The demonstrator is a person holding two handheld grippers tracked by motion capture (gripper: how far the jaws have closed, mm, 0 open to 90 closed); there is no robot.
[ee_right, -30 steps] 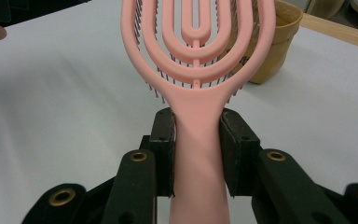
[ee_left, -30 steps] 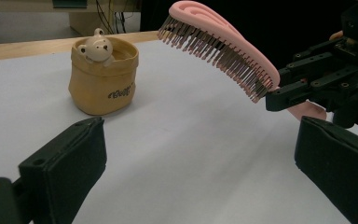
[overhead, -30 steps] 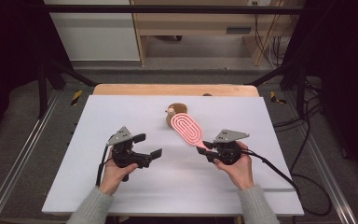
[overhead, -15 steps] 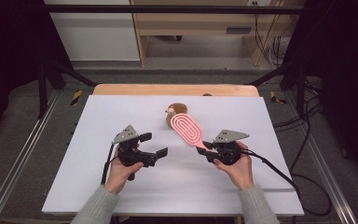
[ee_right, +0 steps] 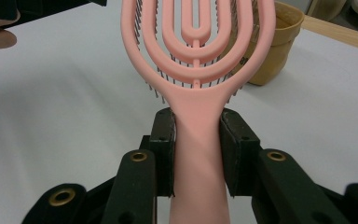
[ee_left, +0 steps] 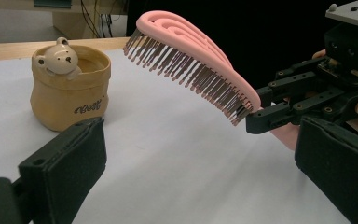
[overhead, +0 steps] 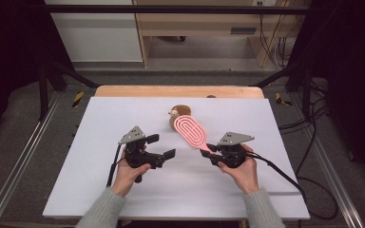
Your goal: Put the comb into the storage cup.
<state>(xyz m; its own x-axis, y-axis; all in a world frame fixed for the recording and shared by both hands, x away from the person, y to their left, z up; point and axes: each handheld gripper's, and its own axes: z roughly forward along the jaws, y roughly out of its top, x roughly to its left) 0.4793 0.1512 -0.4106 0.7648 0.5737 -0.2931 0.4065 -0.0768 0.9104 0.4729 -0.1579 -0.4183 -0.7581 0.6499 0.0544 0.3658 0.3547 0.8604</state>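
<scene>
Pink hairbrush clamped in right gripper, bear cup behind

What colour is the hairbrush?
Pink hairbrush, with dark bristles; the left gripper view shows it best.

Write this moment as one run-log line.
right tongs: shut on pink hairbrush handle, brush lifted | left tongs: open, empty | bear pot: on table

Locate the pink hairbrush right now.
In the high view the pink hairbrush sits right of centre, its handle clamped in the right tongs, its head raised toward the tan bear pot.
</scene>
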